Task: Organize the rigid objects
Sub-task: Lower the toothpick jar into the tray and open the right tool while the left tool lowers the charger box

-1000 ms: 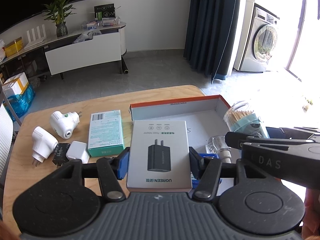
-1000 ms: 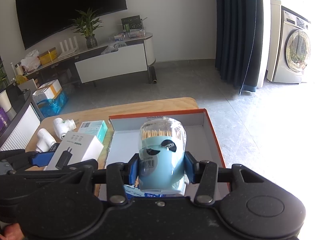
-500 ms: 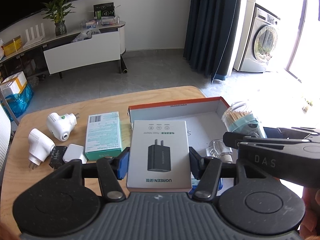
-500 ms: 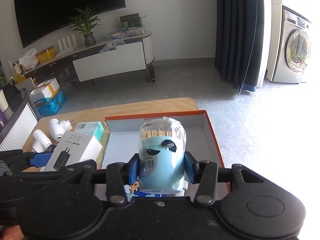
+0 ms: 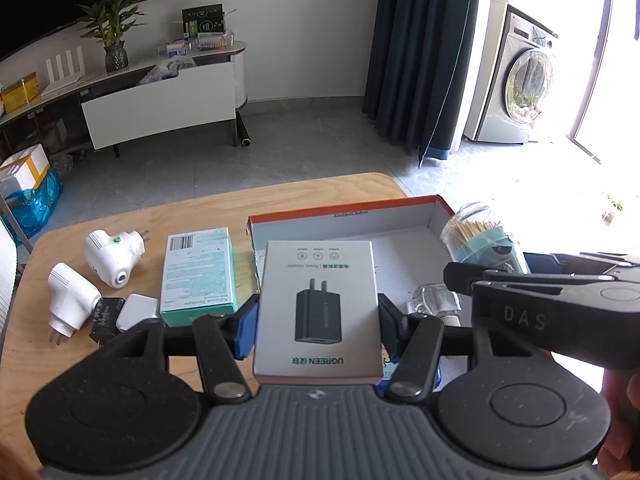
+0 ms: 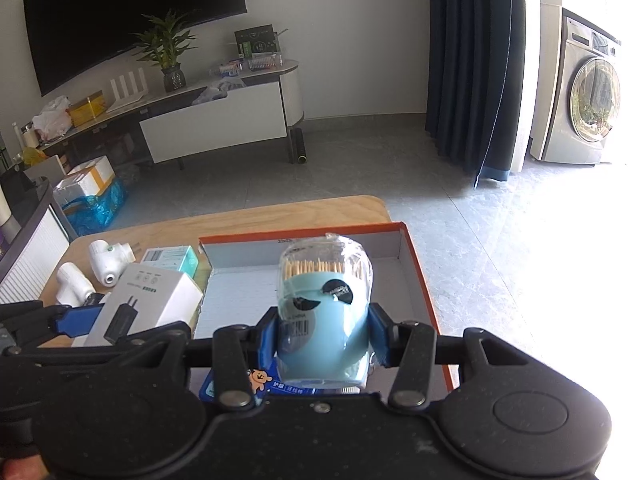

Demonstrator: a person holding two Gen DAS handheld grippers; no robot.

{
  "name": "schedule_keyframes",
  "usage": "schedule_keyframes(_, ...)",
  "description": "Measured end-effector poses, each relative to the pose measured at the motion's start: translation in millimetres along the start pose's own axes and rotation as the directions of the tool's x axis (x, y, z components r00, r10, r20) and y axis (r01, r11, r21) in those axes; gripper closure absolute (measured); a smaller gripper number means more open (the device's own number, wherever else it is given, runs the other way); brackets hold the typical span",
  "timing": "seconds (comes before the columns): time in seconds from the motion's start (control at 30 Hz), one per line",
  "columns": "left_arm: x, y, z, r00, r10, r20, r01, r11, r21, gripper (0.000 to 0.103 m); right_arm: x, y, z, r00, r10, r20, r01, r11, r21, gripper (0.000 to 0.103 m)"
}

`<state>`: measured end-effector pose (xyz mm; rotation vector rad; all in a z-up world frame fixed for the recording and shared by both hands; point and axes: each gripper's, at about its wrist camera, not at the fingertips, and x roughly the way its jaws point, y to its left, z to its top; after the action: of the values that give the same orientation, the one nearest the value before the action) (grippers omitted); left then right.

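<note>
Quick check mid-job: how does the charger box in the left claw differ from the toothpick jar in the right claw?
The charger box is a flat white rectangular carton; the toothpick jar is a rounded blue container with a clear dome showing toothpicks. The box is printed with a black plug picture; the jar carries a barcode label. The box lies flat; the jar stands upright. Both are clamped between blue pads, box in the left claw, jar in the right claw, over the orange-rimmed tray.

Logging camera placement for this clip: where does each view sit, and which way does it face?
Left wrist: on the left gripper, looking down past its held charger box at the table; fingertips show at right.
Right wrist: on the right gripper, clamping the toothpick jar over the orange-rimmed tray.
Shared: tray, both held items, white plugs, green box.
</note>
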<state>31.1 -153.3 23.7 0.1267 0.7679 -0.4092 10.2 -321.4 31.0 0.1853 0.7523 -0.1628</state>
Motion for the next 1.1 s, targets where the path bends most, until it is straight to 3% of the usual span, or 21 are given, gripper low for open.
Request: schedule_keyframes(1.1, 18.6, -14.3, 3.8, 0.999, -0.022, -0.034, 0.022, 1.000, 0.008, 0.044, 29.8, -6.0, 11.4, 0.999, -0.004, -0.048, 0.005, 1.000, 0.015, 0.046)
